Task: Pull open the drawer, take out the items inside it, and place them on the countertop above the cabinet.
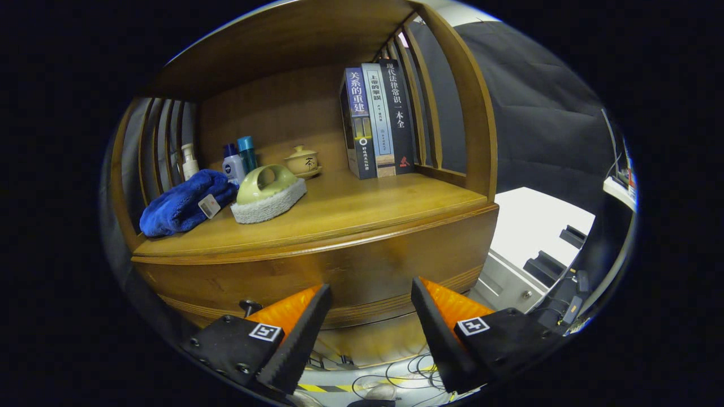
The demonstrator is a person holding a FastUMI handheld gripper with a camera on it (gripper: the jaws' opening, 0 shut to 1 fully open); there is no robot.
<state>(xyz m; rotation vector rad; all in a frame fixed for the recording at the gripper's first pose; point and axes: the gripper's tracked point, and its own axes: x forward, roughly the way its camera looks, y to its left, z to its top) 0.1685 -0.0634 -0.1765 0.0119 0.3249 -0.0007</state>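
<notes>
- Gripper view: gripper (pixel 370 294) spread and empty before the drawer (pixel 317 277), which looks closed; its knob (pixel 249 306) sits just left of the left finger.
- Risk — closing here would likely miss the knob, since it lies outside the gap.
- Contents hidden; countertop (pixel 367 209) already carries a blue towel (pixel 181 203), brush (pixel 266 189), bottles (pixel 240 158), and books (pixel 376 121).

on the bench (pixel 362 212) the cloth (pixel 181 203) lies left, the scrubber (pixel 267 192) just right of it; bottles (pixel 237 161) and teapot (pixel 302 161) stand behind; books (pixel 376 121) stand upright at the right rear; the drawer (pixel 362 271) sits below, ahead of the open claw (pixel 370 299)
</notes>
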